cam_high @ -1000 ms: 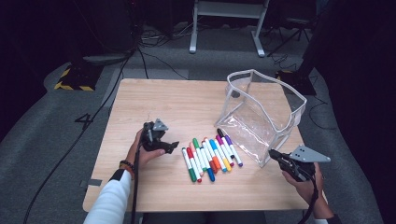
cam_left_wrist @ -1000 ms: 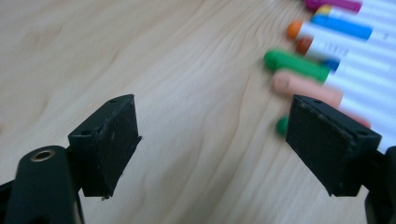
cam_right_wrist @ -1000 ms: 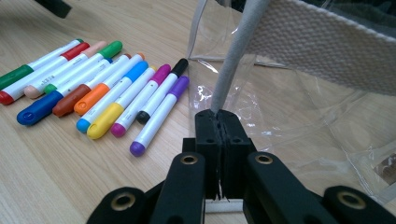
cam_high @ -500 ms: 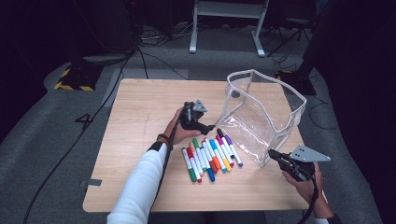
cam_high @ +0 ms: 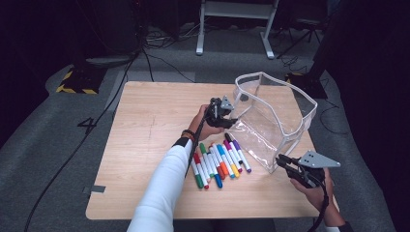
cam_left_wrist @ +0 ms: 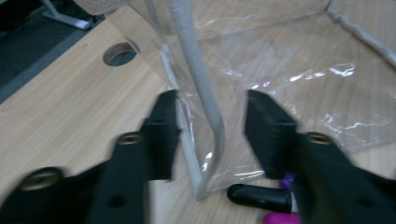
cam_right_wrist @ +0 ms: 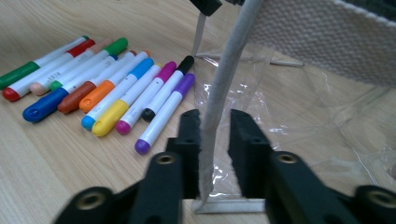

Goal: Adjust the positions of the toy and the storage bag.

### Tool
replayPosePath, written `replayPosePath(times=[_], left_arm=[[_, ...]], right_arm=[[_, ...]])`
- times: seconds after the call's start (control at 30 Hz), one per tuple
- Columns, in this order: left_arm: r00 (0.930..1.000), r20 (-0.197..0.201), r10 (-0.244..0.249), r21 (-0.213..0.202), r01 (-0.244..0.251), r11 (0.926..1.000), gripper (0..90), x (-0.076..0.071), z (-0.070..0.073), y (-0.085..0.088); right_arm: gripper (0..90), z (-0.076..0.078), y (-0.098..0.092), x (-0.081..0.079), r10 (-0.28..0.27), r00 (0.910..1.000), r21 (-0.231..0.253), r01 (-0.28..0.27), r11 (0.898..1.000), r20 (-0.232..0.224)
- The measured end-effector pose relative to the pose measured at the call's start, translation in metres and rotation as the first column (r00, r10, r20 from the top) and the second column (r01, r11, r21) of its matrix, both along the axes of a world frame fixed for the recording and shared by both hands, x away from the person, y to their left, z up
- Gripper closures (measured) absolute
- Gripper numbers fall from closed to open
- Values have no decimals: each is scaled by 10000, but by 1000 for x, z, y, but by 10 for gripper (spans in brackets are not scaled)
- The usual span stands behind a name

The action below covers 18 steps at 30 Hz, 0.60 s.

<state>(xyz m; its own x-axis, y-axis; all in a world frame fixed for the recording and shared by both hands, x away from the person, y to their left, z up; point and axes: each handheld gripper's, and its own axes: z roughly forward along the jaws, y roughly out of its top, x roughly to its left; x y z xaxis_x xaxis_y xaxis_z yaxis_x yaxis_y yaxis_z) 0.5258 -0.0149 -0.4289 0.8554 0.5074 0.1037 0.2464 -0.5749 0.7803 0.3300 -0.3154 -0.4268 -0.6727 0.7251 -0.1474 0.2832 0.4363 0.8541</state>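
Note:
A clear plastic bag (cam_high: 275,113) with grey edging stands open on the wooden table (cam_high: 145,145), right of a row of several coloured markers (cam_high: 220,162). My left gripper (cam_high: 233,121) is at the bag's near-left corner. Its jaws (cam_left_wrist: 212,100) have just been closing and straddle the grey edging (cam_left_wrist: 196,60) with gaps on both sides. My right gripper (cam_high: 280,162) is at the bag's front-right corner. Its jaws (cam_right_wrist: 215,116) have just been opening, and the edging (cam_right_wrist: 229,70) stands loose between them. The markers (cam_right_wrist: 107,88) lie to their left.
A round cable hole (cam_left_wrist: 120,53) is cut in the tabletop by the bag. A black-capped marker (cam_left_wrist: 261,198) lies just under the left jaws. The right hand is near the table's front-right edge. Cables and a metal stand (cam_high: 232,29) are on the floor behind.
The left hand has moved from left of the markers, up and to the right, to the bag's corner. The right hand has kept its place at the bag's front corner.

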Motion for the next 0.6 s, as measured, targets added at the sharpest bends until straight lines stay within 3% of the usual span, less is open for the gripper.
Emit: replayPosePath(times=[0.03,0.1,0.23,0.33,0.37,0.47,0.6], left_arm=[[9998,119,145,161,-147,9998,647,0,0,-1],[9999,140,-66,266,62,9996,711,2,0,-3],[9998,167,-94,262,90,9996,773,1,0,-5],[9999,7,-110,92,110,9999,812,2,0,-1],[10000,46,-30,-18,30,10000,824,1,0,2],[10000,40,1,-154,0,9999,836,0,-1,5],[9998,86,202,-282,-199,9994,852,-2,-3,10]], right_arm=[[659,-1,0,1,-25,10000,-12,25,10000,-10],[568,-3,1,2,-179,9997,-16,179,9998,-156],[487,-5,5,5,-762,9970,89,763,9970,-121],[476,-7,8,8,-1076,9941,56,1077,9942,-140],[457,-9,10,11,-1447,9893,-9,1447,9895,-164],[432,-11,12,15,-1573,9872,32,1574,9875,-261],[487,-11,18,20,-1827,9831,-202,1824,9830,-130]])
